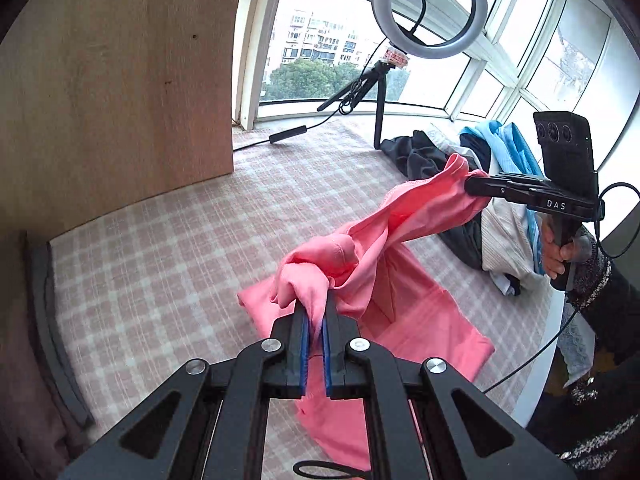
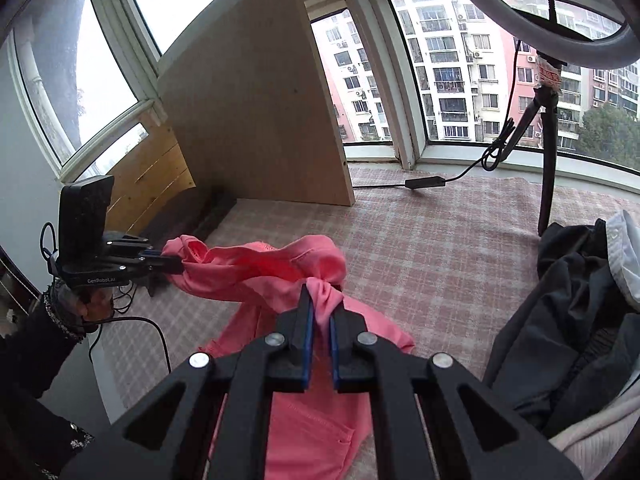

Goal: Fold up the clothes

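Gripping the pink garment, both grippers' fingers pinch bunched edges; only the left view shows blue clothing.

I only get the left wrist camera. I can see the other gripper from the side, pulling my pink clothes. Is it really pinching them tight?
Observer: Yes. In the right wrist camera, the right gripper has its blue pads closed on a twisted bunch of the pink garment.
Operator: What does my own gripper look like from over there?
Observer: The left gripper is shut on the garment's other end. It has GenRobot.AI printed on its side. A hand in a dark sleeve with sparkly trim holds it.
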Tool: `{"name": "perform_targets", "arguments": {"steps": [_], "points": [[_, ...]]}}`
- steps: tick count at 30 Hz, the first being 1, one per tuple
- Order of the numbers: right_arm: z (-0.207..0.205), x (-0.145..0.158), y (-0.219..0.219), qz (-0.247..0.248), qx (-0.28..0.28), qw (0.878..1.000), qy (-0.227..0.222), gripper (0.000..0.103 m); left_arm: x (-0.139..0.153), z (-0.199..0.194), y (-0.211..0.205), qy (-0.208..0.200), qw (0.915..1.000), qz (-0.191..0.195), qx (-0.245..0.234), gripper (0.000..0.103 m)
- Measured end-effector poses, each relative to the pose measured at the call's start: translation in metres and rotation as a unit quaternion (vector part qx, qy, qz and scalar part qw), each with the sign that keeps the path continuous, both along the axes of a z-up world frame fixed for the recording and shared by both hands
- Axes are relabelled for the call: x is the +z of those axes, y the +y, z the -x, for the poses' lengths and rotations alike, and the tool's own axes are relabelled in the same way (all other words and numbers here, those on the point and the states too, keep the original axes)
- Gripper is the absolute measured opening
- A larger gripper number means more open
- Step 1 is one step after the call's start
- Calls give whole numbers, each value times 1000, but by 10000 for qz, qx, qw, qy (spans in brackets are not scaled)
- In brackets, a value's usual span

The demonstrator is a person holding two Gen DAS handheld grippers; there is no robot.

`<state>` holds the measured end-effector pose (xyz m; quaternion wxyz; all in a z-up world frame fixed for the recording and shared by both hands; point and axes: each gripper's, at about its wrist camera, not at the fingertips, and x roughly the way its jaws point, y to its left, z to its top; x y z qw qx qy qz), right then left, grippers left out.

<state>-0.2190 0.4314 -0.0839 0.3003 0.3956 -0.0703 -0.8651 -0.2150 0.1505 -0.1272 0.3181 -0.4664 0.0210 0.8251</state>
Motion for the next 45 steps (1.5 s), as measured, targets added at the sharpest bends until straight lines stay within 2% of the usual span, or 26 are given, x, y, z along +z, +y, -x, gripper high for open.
{"name": "perform_targets", "arguments": {"steps": [2,4,5,6,8,10,12,16,21,22,24,27,31,35,38,40,42,45], "points": [[-33,-14,-1,-2,-37,9998,-181,6,-15,-29,-5,-208,9998,-1,-14,4],[-65,-35,-2,-48,-66,9992,-397,7,-42,-51,-8,-483,9988,30,6,5],[-77,-52,-7,-172,36,9981,-598,7,-56,-62,-9,-621,9981,45,16,10],[-89,-69,-11,-301,139,9962,-803,7,-69,-70,-9,-726,9969,301,21,21],[-108,-101,-20,-1040,177,9843,-1412,11,-87,-95,-17,-1097,9907,799,57,25],[-130,-108,-15,-1241,134,9786,-1633,19,-85,-112,-27,-1180,9894,842,67,28],[-148,-98,-3,-1286,-108,9807,-1470,29,-72,-126,-36,-1096,9905,826,91,29],[-161,-80,11,-1122,-391,9852,-1237,33,-52,-139,-38,-836,9939,714,126,37],[-162,-89,4,-1093,-353,9831,-1426,34,-49,-152,-28,-1105,9911,711,-222,36],[-162,-90,4,-1058,-382,9829,-1457,34,-41,-157,-36,-1044,9924,617,-224,36],[-161,-93,6,-990,-440,9824,-1520,34,-26,-158,-58,-995,9941,435,32,39],[-159,-98,8,-886,-526,9815,-1614,39,-30,-148,-71,-985,9929,539,403,40],[-157,-103,10,-748,-641,9798,-1738,40,-59,-135,-36,-1232,9909,510,207,40],[-154,-110,11,-603,-730,9785,-1833,40,-49,-133,3,-814,9951,566,-56,40],[-157,-101,7,-667,-771,9818,-1604,40,-35,-128,32,-563,9968,418,-374,40],[-159,-91,6,-798,-738,9849,-1350,40,-33,-122,56,-401,9962,453,-627,40],[-158,-86,2,-907,-542,9870,-1210,40,-39,-117,83,-243,9926,657,-995,40],[-159,-81,-14,-1304,-60,9867,-967,40,-56,-106,108,-115,9826,1242,-1374,40]]}}
